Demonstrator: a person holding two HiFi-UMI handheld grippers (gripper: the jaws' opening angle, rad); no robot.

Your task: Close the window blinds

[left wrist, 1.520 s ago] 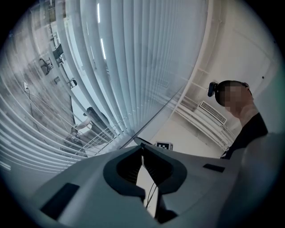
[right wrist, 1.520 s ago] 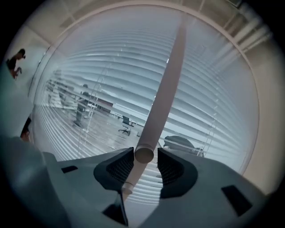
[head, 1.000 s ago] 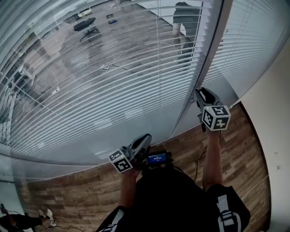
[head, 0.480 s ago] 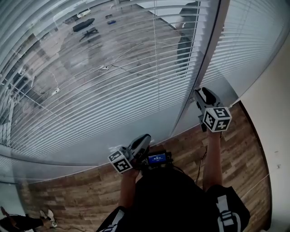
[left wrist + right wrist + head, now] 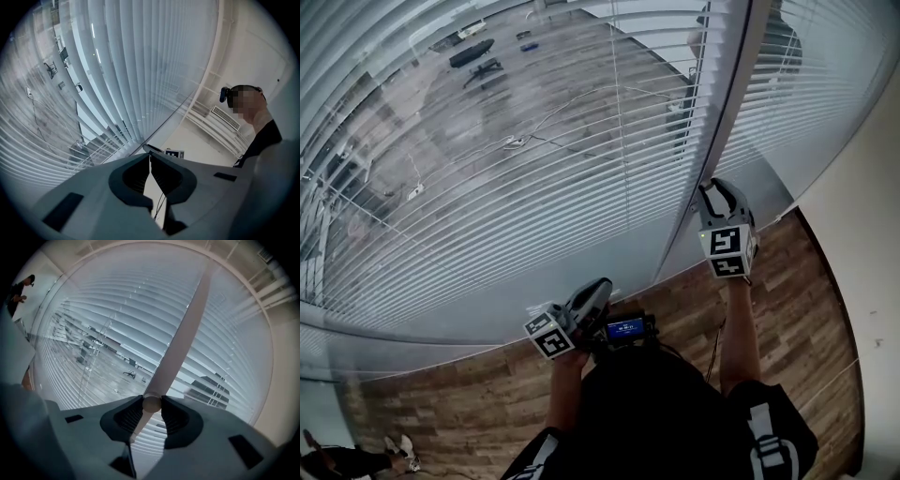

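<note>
Right gripper (image 5: 152, 401) is clamped on the tilt wand (image 5: 183, 331). The wand's round section sits between the pads, touched on both sides, and the jaws have just been closing onto it. The grip is low on the wand, which hangs at the right edge of the wide blinds (image 5: 534, 169), next to the narrower blind beyond it. Left gripper (image 5: 149, 155) idles low near my waist, fingers brought together on nothing, well apart from the window. The slats of the wide blind are tilted but not yet shut; the ground outside reads clearly through them, so I judge the task part-way, with more twisting of the wand due. Risks from here, as I see them: the wand is smooth and round, so a roll of the wrist may spin the pads around it instead of turning it — slats would then stay put. Pulling the wand sideways or down while twisting could unhook it at the top, which no view shows. Forcing the twist past the slats' end stop could strain the tilt gear. A swinging wand could also knock the slats.
</note>
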